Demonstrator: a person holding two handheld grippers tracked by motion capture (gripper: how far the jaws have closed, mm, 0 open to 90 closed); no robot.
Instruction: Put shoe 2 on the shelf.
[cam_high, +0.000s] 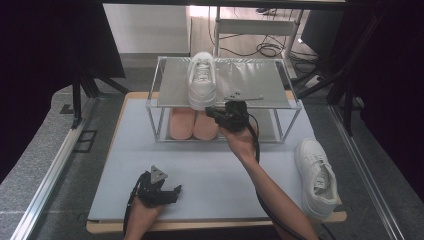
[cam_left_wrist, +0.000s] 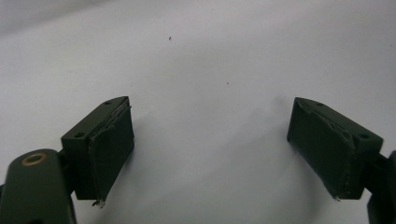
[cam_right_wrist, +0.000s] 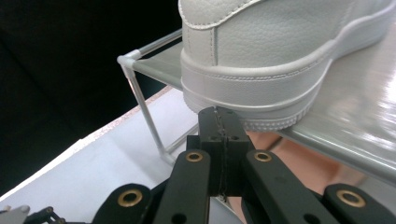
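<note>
On the rack's top shelf (cam_high: 250, 82) sits a white sneaker (cam_high: 202, 80), its heel overhanging the near edge, and the right tool (cam_right_wrist: 219, 122), jaws pressed together on nothing, touches the heel's sole from below. Nudging the heel squarely, along the shoe's length, would seat it without twisting it off the shelf. That forearm stretches forward over the surface (cam_high: 210, 172), wrist raised. Well apart, the left tool (cam_left_wrist: 210, 140) rests low near the front edge, jaws spread wide and empty. A second sneaker (cam_high: 316, 176) lies at the right.
</note>
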